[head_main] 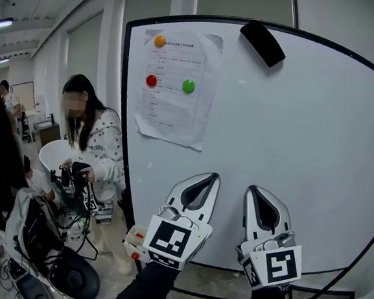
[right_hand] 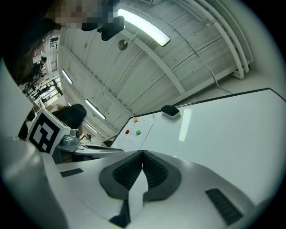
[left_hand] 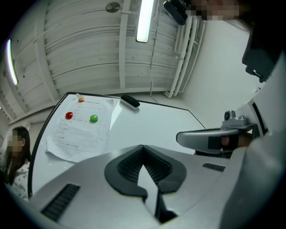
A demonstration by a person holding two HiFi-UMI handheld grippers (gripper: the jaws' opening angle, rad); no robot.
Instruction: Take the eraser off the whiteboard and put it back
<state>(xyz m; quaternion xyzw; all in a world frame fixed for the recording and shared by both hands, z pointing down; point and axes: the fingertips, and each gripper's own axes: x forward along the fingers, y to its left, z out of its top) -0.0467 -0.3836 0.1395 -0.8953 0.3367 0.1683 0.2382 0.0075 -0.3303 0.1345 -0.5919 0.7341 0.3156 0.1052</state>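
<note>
A black eraser (head_main: 262, 43) clings near the top edge of the whiteboard (head_main: 304, 143), tilted; it also shows small in the left gripper view (left_hand: 130, 101) and the right gripper view (right_hand: 170, 111). My left gripper (head_main: 213, 176) and right gripper (head_main: 252, 188) are side by side in front of the board's lower part, well below the eraser and pointing up toward it. In each gripper view, left (left_hand: 143, 147) and right (right_hand: 143, 152), the jaw tips meet with nothing between them. Both are shut and empty.
A paper sheet (head_main: 176, 92) hangs on the board's left part under an orange magnet (head_main: 159, 40), a red magnet (head_main: 151, 80) and a green magnet (head_main: 188, 86). A person (head_main: 90, 137) stands left of the board beside equipment and cables (head_main: 56, 232).
</note>
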